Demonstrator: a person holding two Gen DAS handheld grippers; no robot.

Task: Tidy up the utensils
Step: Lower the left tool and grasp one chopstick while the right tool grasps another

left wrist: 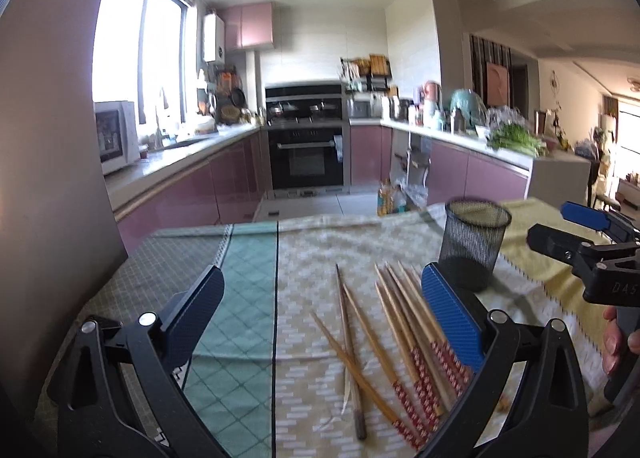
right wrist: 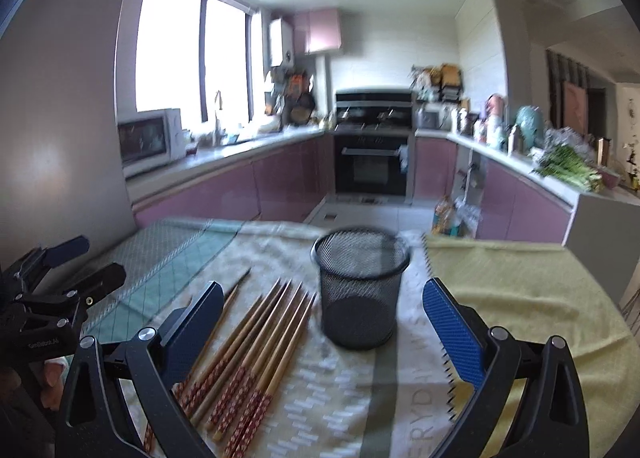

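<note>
Chopsticks (right wrist: 256, 342) beside mesh cup (right wrist: 360, 286) — tools agape

Cup (right wrist: 360, 286) at 12 o'clock is black mesh. Chopsticks (right wrist: 256, 354) are tan wood with red-and-white patterned ends. Cloth (left wrist: 236, 298) at 9 o'clock is teal with a diamond grid, beige with white dashes in the middle, and the towel (right wrist: 532, 298) at 3 o'clock is plain yellow. Cabinets (right wrist: 248, 186) are mauve-pink.
</note>
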